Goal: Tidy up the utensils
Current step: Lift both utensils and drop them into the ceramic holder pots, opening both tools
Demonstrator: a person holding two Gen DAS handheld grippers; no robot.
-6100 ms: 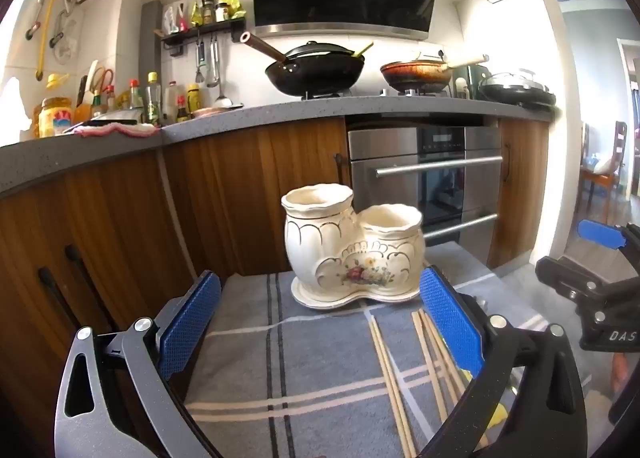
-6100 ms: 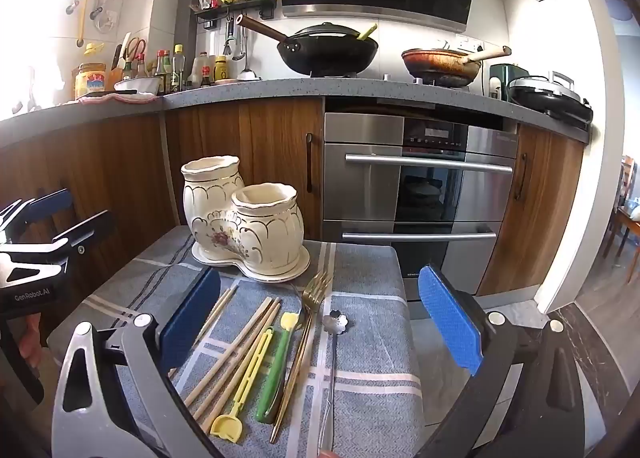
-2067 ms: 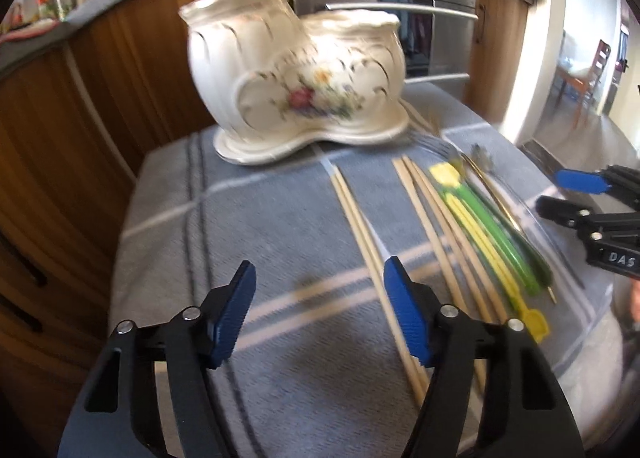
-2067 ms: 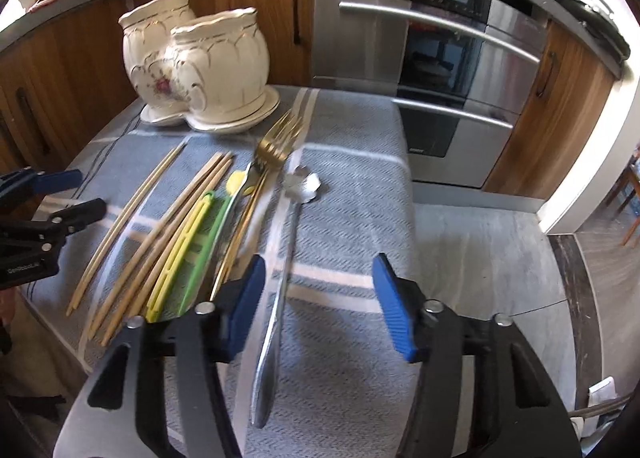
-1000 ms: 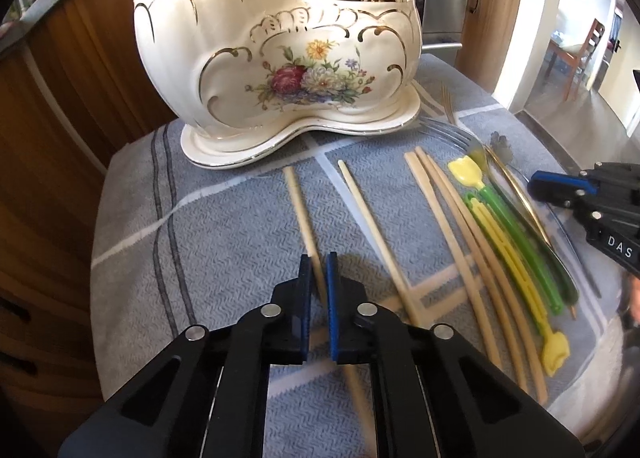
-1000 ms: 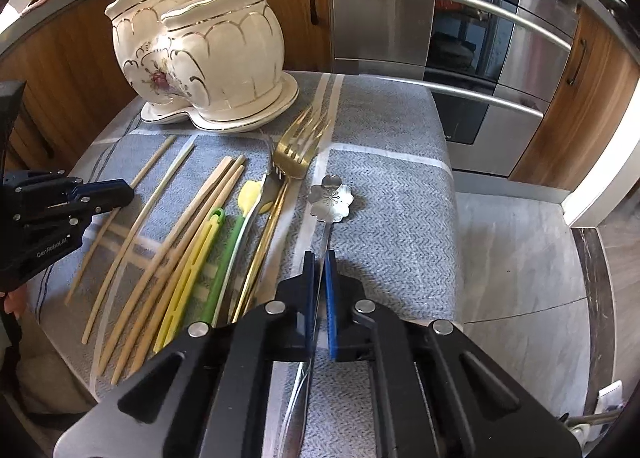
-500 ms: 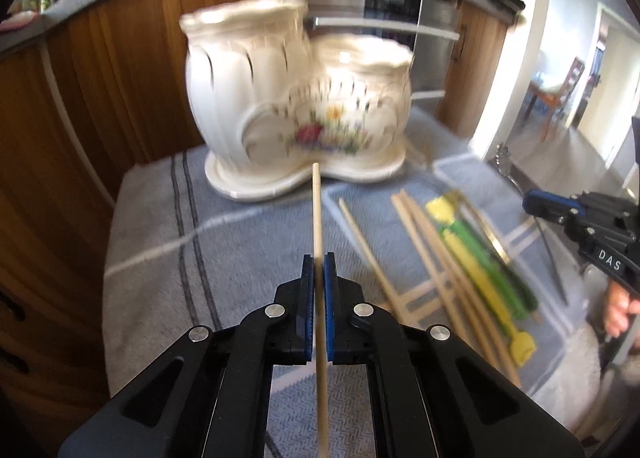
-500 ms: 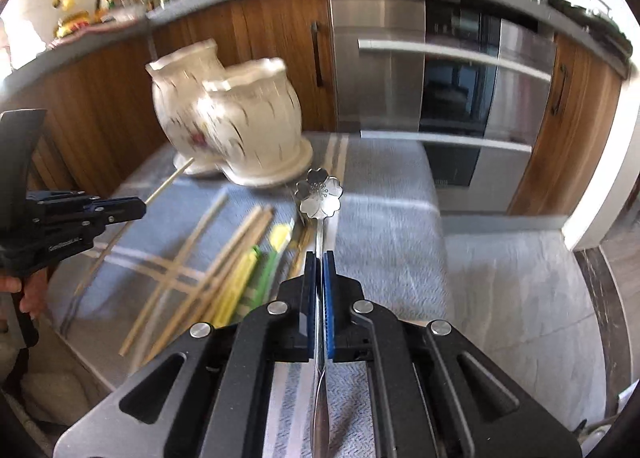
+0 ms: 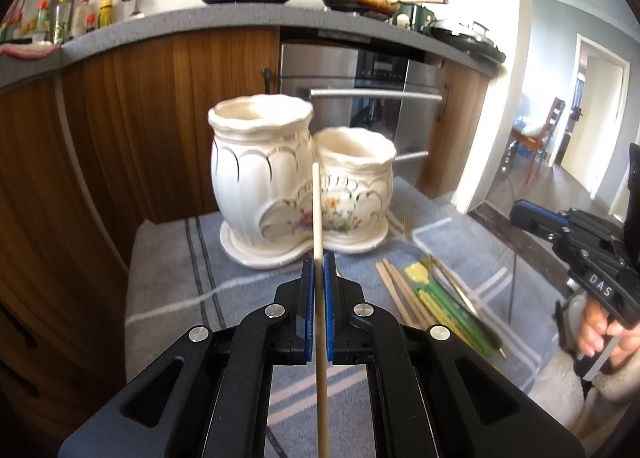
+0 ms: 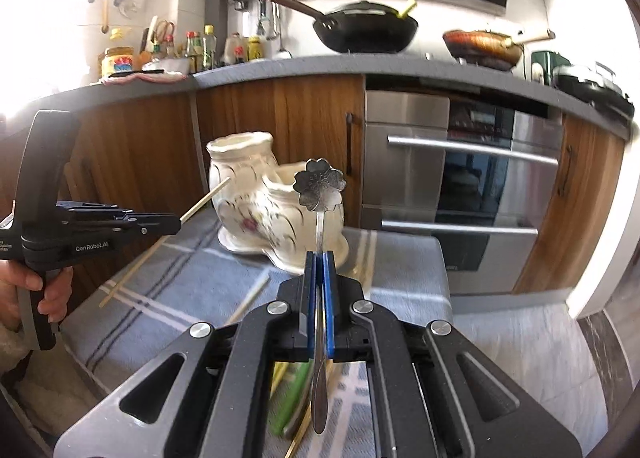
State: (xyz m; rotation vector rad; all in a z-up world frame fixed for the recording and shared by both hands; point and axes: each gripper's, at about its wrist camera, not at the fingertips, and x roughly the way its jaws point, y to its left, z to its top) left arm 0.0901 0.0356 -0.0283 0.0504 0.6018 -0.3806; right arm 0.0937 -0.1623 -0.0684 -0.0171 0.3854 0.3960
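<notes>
— Here, both tongs are up off the cloth. What does the left tongs (image 9: pixel 319 270) carry?

— One chopstick (image 9: pixel 316 209), clamped between the blue pads (image 9: pixel 306 298). It runs straight ahead past the tips, its far end in front of the holder (image 9: pixel 280 185).

— And the right tongs (image 10: pixel 319 270)?

— Clenched on the thin handle of a spoon (image 10: pixel 319 187). The flower-shaped bowl stands above and ahead of the tips, the handle's end hangs back below them.

— Where is the holder?

— Ahead of both tongs, on a grey striped cloth (image 9: pixel 168 278) over the counter. It is a white twin-pot piece with gilt lines and painted flowers, upright on its own base. From the left tongs the taller pot lies left, the lower one right.

— What else lies on the cloth?

— Right of the left tongs: more chopsticks (image 9: pixel 396 290), a green utensil (image 9: pixel 452 312), a yellow utensil (image 9: pixel 416 272) and a fork (image 9: pixel 408 225) near the holder's base. In the right wrist view two chopsticks lie left of the right tongs.

— Do the tongs see each other?

— Yes. The right one shows at the far right of the left view, a hand (image 9: pixel 600 334) on its grip; the left one at the far left of the right view, its chopstick pointing towards the holder.
</notes>
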